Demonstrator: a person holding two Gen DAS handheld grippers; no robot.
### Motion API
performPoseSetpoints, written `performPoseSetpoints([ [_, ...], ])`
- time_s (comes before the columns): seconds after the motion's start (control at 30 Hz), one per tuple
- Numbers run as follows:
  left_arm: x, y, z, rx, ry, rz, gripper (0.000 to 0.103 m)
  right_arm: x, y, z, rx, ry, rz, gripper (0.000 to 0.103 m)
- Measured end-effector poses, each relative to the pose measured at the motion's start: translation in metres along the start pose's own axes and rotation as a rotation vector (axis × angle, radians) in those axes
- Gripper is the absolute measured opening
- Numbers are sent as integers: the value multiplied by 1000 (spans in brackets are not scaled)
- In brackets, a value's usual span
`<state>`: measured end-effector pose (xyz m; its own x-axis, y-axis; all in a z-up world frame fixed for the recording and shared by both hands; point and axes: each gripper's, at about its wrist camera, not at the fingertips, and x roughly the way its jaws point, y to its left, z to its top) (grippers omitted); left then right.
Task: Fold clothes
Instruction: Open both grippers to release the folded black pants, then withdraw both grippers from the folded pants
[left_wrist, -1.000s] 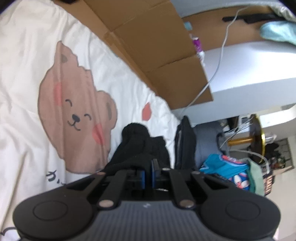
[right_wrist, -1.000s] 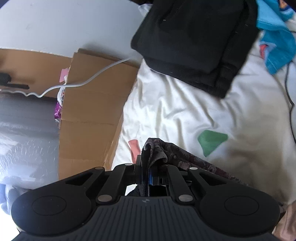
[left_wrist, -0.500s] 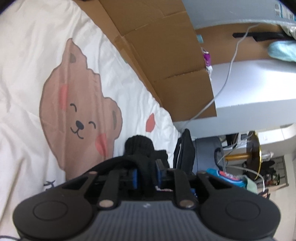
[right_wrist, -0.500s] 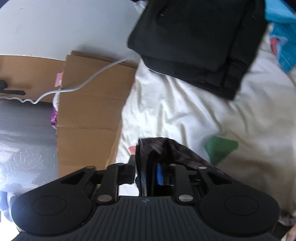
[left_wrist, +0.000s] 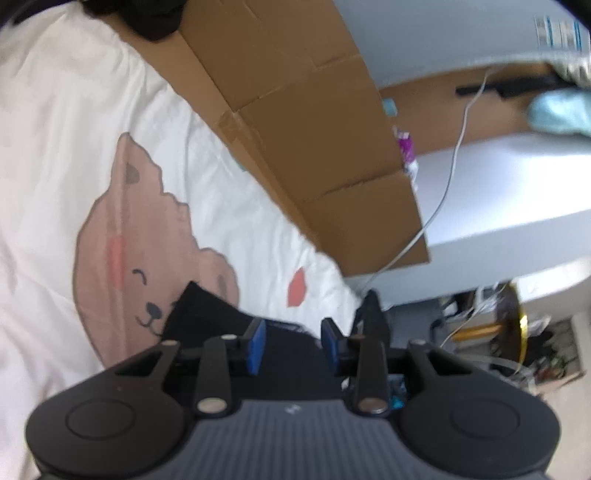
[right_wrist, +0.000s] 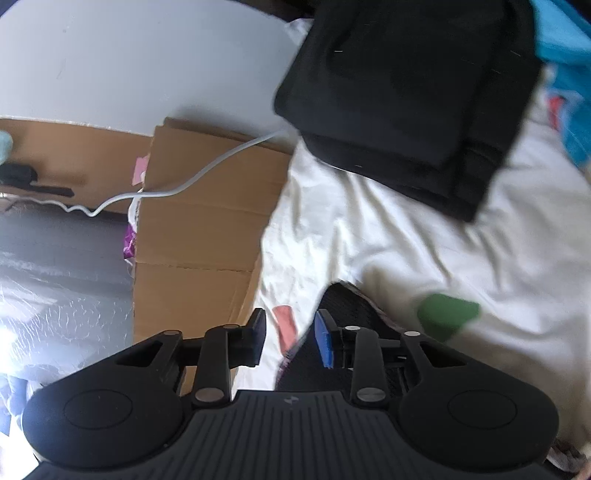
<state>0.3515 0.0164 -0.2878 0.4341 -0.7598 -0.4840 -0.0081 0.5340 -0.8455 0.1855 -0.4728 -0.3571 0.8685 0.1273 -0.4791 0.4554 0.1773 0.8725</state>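
The landmark here is the white quilt with the brown smiling bear print (left_wrist: 122, 236), spread over a bed. In the left wrist view, the left tool (left_wrist: 293, 345) hangs low over the quilt with its blue-padded jaws standing apart; they have just been opening, and nothing is pressed between them now. The dark black garment (left_wrist: 207, 314) lies flat on the quilt right under and ahead of that tool, one corner reaching onto the bear's cheek, just beside a small red patch printed on the quilt. A flattened brown cardboard sheet (left_wrist: 314, 147) runs along the quilt's far edge, and a thin white cable (left_wrist: 448, 173) trails down past it. In the right wrist view, the right tool (right_wrist: 290, 341) also has its jaws parted, having just been opening; the garment's dark patterned edge (right_wrist: 347, 306) lies on the quilt (right_wrist: 388, 240) beside and beneath the right-hand pad, whether it touches that pad I cannot tell, while the gap between the pads shows bare quilt with a pink-red patch. Farther up the quilt sits a folded stack of black clothes (right_wrist: 406, 92), well apart from the tool, with a bright blue printed cloth (right_wrist: 569, 74) at the quilt's far right edge and a green patch (right_wrist: 447, 314) printed on the quilt near the tool.
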Motion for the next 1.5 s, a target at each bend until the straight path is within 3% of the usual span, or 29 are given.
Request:
performPoseSetpoints([
  [0.23, -4, 4, -13, 89, 49, 122, 35, -22, -34, -15, -35, -12, -51, 36],
  [0.3, -6, 8, -16, 79, 89, 154, 35, -30, -43, -18, -37, -15, -53, 36],
  [0.5, -20, -1, -32, 181, 200, 250, 35, -49, -39, -27, -106, -7, -48, 37],
  [0.63, -29, -12, -49, 242, 277, 300, 35, -63, -27, -37, -208, -26, -57, 49],
  [0.83, -50, -28, -73, 292, 359, 331, 35, -89, -34, -51, -269, -22, -100, 49],
  [1.1, -73, -57, -95, 346, 375, 330, 35, -126, -34, -58, -305, -32, -136, 50],
  [1.23, -84, -74, -102, 339, 374, 313, 36, -140, -41, -62, -285, -27, -132, 58],
  [1.4, -92, -89, -117, 398, 380, 315, 40, -143, -51, -69, -238, 11, -122, 62],
  [1.5, -89, -86, -125, 404, 373, 328, 40, -133, -52, -74, -248, 47, -164, 63],
])
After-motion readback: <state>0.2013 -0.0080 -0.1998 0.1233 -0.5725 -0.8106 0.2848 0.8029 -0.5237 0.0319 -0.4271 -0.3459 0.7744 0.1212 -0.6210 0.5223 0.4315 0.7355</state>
